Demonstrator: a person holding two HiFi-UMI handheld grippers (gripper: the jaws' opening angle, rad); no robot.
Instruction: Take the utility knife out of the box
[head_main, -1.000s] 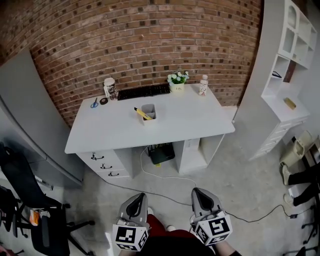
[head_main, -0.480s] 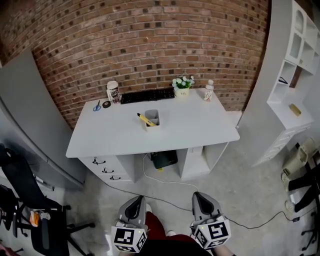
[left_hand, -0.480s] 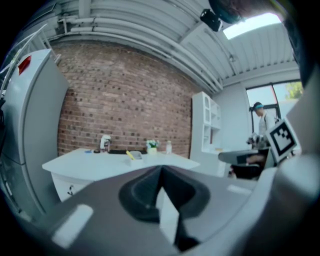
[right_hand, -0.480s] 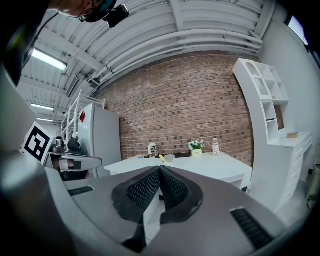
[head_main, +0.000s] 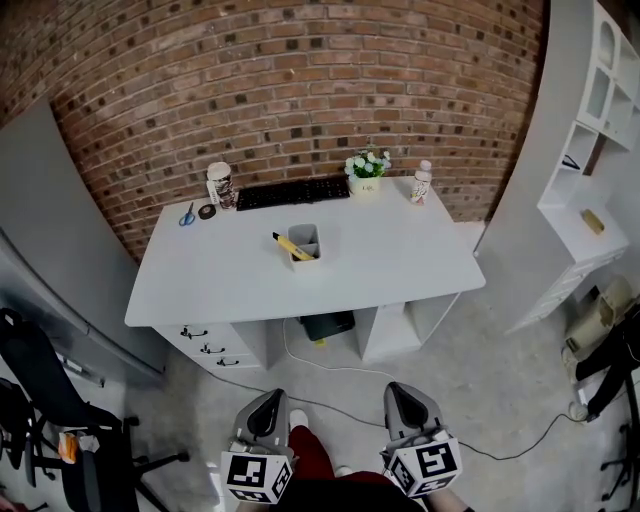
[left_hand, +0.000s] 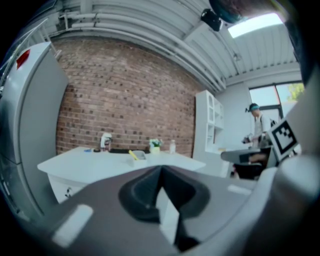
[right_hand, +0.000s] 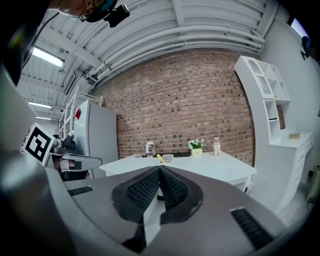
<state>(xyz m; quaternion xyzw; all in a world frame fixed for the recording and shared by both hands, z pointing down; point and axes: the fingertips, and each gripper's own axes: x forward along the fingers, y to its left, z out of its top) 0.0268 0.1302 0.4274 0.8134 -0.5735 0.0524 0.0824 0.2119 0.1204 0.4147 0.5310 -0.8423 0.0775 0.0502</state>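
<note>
Leaning yellow utility knife (head_main: 289, 246) in the small white box (head_main: 305, 238), mid-frame on the worktop (head_main: 400, 255), well apart from the jaws, left gripper (head_main: 268, 400) and right gripper (head_main: 402, 392) side by side at the bottom edge, aimed roughly level toward the worktop, the 2 pairs of jaws clenched on nothing.

A red brick wall (head_main: 300, 80) fills the upper frame behind a white drawer desk (head_main: 400, 260). Below spreads a grey concrete floor (head_main: 470, 380), with white open shelving (head_main: 565, 200) at the right edge.

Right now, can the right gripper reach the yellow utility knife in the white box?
Probably not yet: the right gripper, shut, is a stretch of floor short of the white desk. Nothing blocks the yellow utility knife poking from the white box.
</note>
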